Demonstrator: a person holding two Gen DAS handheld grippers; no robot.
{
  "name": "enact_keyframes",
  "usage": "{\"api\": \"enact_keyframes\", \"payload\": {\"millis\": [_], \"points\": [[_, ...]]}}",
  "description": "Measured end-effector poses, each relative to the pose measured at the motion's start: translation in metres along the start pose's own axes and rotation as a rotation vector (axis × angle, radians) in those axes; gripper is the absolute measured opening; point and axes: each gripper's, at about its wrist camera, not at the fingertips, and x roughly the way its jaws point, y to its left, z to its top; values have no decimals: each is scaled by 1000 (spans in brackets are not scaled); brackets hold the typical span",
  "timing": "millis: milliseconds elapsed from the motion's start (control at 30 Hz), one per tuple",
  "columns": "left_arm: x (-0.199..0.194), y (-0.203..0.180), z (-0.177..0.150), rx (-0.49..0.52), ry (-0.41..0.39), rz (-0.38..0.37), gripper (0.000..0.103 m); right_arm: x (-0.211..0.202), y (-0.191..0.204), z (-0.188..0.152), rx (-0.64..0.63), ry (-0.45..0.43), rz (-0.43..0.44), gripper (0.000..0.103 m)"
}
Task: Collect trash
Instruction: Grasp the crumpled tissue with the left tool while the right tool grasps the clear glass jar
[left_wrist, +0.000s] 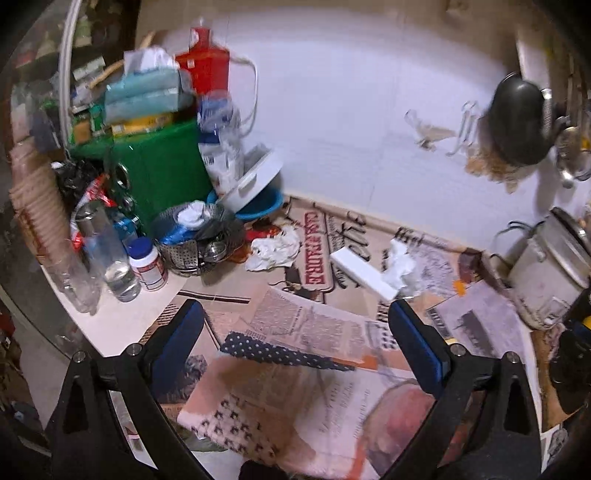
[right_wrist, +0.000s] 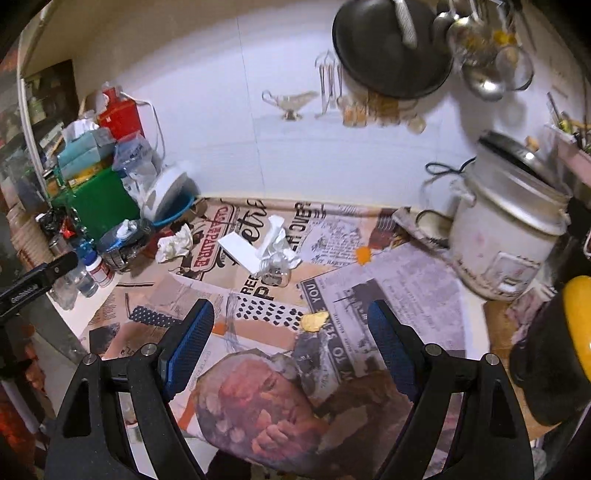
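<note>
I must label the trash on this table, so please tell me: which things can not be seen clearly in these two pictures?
- Small glass object, right wrist view: half hidden under the crumpled white tissue.
- Contents of the metal steamer basket, left wrist view: blurred, covered by black plastic.
- Items stacked on the green box, left wrist view: motion blur.
- Yellow-and-black object, right wrist view: cut off by the edge.
</note>
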Motion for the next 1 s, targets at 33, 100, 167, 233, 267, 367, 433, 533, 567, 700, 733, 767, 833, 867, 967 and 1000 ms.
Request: {"api": "enact_keyframes", "payload": {"millis": [33,100,167,233,267,367,433,533,567,700,733,767,833,867,967,1000], "points": [[11,2,2,0,11,-3,100,8,2,2,7,14,-4,83],[42,9,8,7,33,-22,100,27,6,7,27,35,-19,83],[74,15,15,25,61,-37,100,46,9,12,56,61,-34,83],[103,19,22,31,86,-45,93,68,13,17,94,91,-40,83],[117,22,26,29,99,-50,89,83,15,20,116,108,-43,83],[155,28,36,24,146,-70,80,116,22,25,142,160,-53,83],[180,32,41,20,176,-83,77,138,24,28,170,190,-62,83],[217,34,45,40,229,-108,65,169,24,28,208,232,-64,83],[230,34,46,52,253,-117,59,182,24,28,221,253,-67,83],[267,31,44,84,311,-111,48,212,24,29,248,291,-84,83],[272,31,44,85,318,-106,47,218,24,29,249,298,-88,83],[280,32,43,85,328,-101,44,225,24,29,249,307,-91,83],[291,32,41,85,342,-81,39,239,23,28,247,330,-97,82],[294,32,40,94,345,-65,35,245,23,28,244,339,-99,81],[302,31,38,106,347,-46,26,260,24,27,234,359,-107,73],[304,32,37,101,349,-42,24,265,24,27,229,364,-110,72]]}}
